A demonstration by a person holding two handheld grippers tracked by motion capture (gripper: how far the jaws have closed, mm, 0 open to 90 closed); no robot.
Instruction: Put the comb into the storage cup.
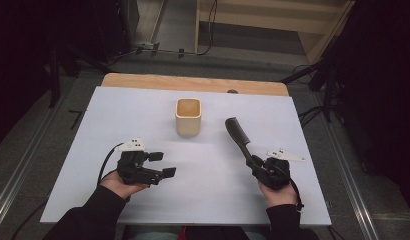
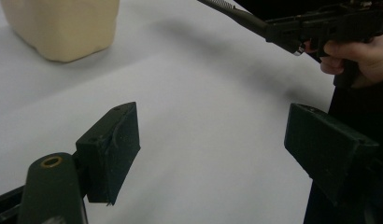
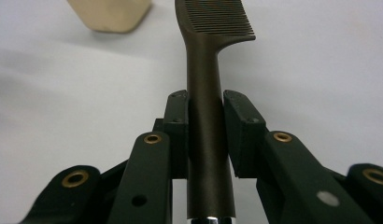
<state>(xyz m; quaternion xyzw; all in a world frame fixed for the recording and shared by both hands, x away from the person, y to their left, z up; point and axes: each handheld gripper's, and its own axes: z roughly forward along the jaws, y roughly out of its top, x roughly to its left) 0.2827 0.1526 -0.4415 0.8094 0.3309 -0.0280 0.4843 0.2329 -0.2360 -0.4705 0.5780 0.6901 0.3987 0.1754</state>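
Note:
A dark comb (image 1: 238, 134) with fine teeth points away from me toward the far side of the white table (image 1: 193, 200). My right gripper (image 1: 254, 164) is shut on the comb (image 3: 206, 107), its two jaws pressed against the handle. A cream square cup (image 1: 188, 116) stands upright near the table's middle, left of the comb. My left gripper (image 1: 163, 165) is open at the front left, with nothing between its pads (image 2: 110, 149). From the left gripper view the cup (image 2: 63, 25) sits at the upper left and the comb's handle (image 2: 236, 14) crosses the top.
A wooden strip (image 1: 193, 82) runs along the table's far edge. Beyond it lie a grey floor, cables and dark stands. A metal rail (image 1: 23, 165) runs along the left side of the table.

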